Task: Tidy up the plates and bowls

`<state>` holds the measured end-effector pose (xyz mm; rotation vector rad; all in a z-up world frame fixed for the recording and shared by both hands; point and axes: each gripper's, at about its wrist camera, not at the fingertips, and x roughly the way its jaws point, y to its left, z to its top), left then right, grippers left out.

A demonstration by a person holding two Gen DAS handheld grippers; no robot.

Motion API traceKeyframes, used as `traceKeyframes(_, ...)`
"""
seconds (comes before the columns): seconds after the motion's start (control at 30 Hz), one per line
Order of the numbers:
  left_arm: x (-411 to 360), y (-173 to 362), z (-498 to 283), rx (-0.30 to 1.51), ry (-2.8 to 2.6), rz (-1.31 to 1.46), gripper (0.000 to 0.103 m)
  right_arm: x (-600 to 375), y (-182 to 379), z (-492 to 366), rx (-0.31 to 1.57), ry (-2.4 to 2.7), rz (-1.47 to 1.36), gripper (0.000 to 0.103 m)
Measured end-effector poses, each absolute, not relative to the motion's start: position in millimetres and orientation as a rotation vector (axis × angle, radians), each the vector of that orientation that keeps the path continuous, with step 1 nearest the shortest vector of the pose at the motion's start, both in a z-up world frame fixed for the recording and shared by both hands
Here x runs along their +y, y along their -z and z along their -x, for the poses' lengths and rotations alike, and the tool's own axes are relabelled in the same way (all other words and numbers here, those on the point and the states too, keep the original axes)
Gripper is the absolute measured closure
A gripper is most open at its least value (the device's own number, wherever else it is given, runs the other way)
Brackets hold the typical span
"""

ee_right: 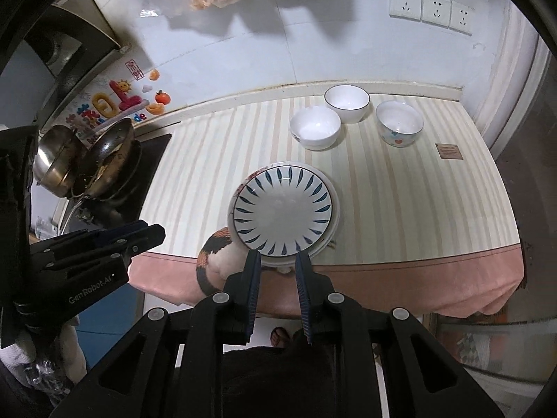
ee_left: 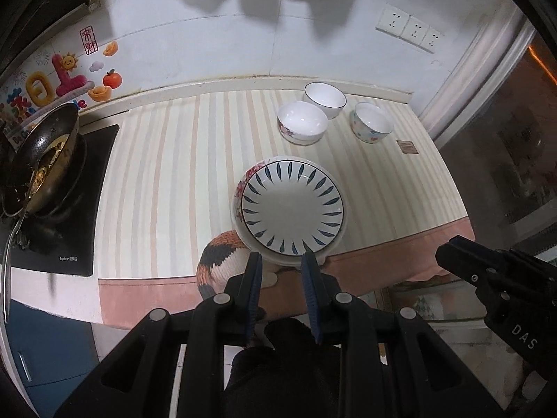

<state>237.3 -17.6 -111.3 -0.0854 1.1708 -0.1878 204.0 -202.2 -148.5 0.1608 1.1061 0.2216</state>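
Note:
A blue-leaf plate [ee_left: 292, 210] [ee_right: 282, 211] sits on a floral-rimmed plate [ee_left: 241, 188] [ee_right: 243, 183] near the table's front edge. Three bowls stand at the back right: a floral bowl [ee_left: 302, 122] [ee_right: 315, 128], a dark-rimmed white bowl [ee_left: 324, 99] [ee_right: 346, 102], and a heart-patterned bowl [ee_left: 371, 122] [ee_right: 399, 127]. My left gripper [ee_left: 281, 261] is open and empty, held above the near rim of the plates. My right gripper [ee_right: 277, 259] is open and empty, also above the near rim. Each gripper shows at the edge of the other's view [ee_left: 487, 278] [ee_right: 104, 247].
A striped cloth with a pink front border [ee_left: 167, 174] [ee_right: 400, 209] covers the table. A dirty wok [ee_left: 48, 160] [ee_right: 104, 160] sits on a black cooktop at the left. A cat [ee_left: 219, 257] [ee_right: 216, 254] is at the table's front edge beside the plates. Wall sockets [ee_right: 431, 7] are behind.

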Motion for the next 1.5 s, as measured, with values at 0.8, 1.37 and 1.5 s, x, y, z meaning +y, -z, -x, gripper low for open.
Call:
traceKeyframes(0.8,-29,231,-490,1.312,0.003,0.299,0.075,-275,279,-465,1.243,-0.204,-0.270,0.058)
traceKeyframes(1.37,-83,322,-572,1.483,0.066,0.223,0.087,-257,404,-605,1.425,-0.266,-0.202,0.087)
traceKeyframes(1.5,-96,293,-546,1.455,0.100,0.200,0.087,-264,388,-587,1.415,-0.291,-0.222,0.087)
